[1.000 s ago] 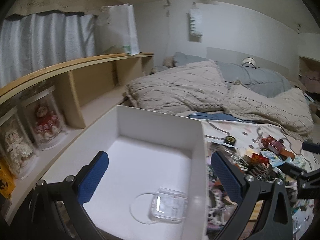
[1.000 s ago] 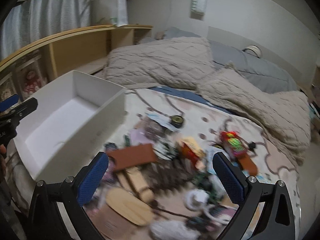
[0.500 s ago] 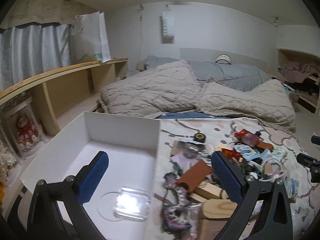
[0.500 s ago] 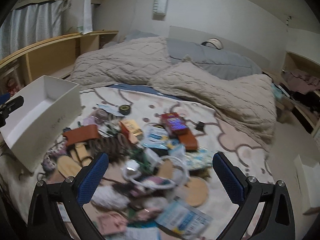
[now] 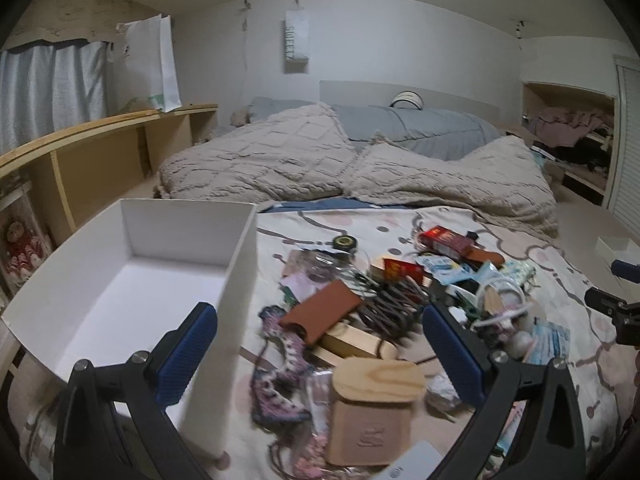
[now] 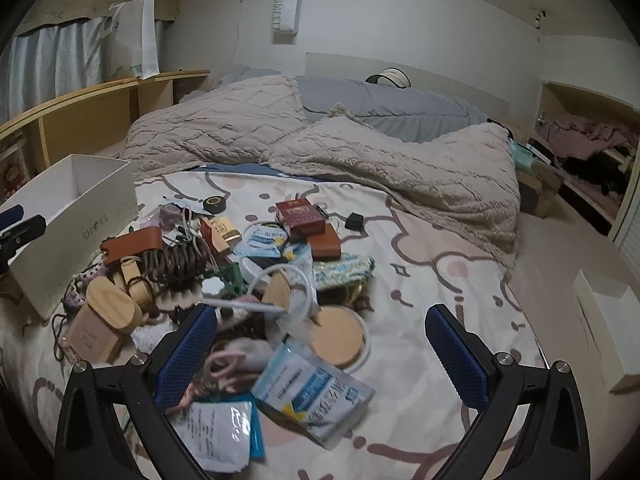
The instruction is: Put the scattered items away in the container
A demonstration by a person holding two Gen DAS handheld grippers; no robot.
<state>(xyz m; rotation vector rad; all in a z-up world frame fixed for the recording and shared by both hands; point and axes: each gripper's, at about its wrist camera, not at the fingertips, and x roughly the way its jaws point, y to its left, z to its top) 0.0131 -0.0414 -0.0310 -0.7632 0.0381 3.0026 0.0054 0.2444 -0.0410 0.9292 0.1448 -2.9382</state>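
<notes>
A white open box (image 5: 132, 264) stands on the bed at the left; the part of its inside that I see is bare. Beside it lies a heap of small items: a brown leather case (image 5: 320, 312), a wooden-lidded box (image 5: 372, 408), a red pack (image 5: 444, 238), a black tape roll (image 5: 345, 243). My left gripper (image 5: 320, 356) is open above the box's right wall and the heap's near edge. My right gripper (image 6: 320, 352) is open over blue-white packets (image 6: 312, 396) and a round wooden disc (image 6: 336, 334). The white box (image 6: 80, 216) sits far left there.
Beige knitted blankets (image 6: 360, 156) and a grey duvet (image 6: 392, 112) fill the back of the bed. A wooden shelf unit (image 5: 100, 160) runs along the left. A white box (image 6: 608, 320) lies off the bed at the right. Bare patterned sheet (image 6: 440, 260) lies right of the heap.
Both views have swung right, from the white box toward the heap. My left gripper has left the box's inside, and the clear plastic case lying there is out of view now.
</notes>
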